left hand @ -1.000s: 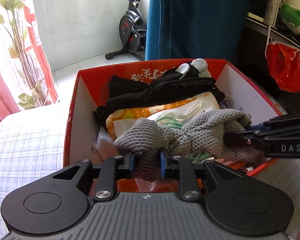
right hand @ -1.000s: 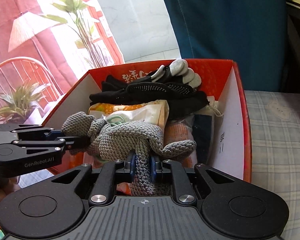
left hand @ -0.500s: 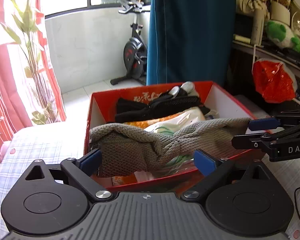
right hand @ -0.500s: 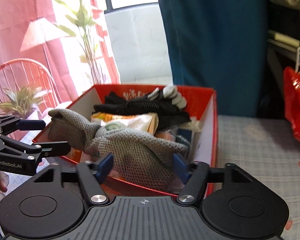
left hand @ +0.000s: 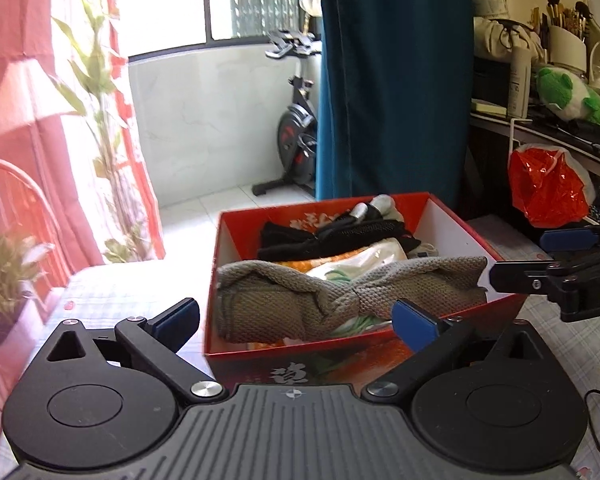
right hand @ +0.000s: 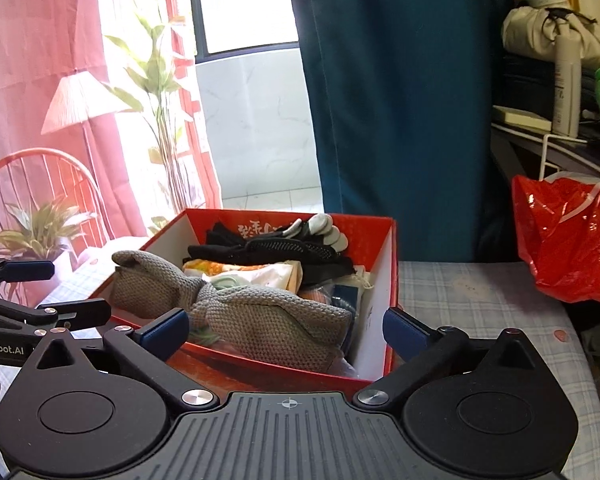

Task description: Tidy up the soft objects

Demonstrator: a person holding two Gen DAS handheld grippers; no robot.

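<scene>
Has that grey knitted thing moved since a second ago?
Yes. The grey knit was pinched at the red box's near edge; both hand-held grippers just opened, and it now lies spread across the box's front, untouched.

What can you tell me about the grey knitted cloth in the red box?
The cloth is grey-beige, thick and coarsely knitted, and looks soft. It is pinched at the middle like a bow, with a wider lobe on each side. It lies across the near end of the box, on top of a light printed packet, one end by the left wall. No gripper touches it.
</scene>
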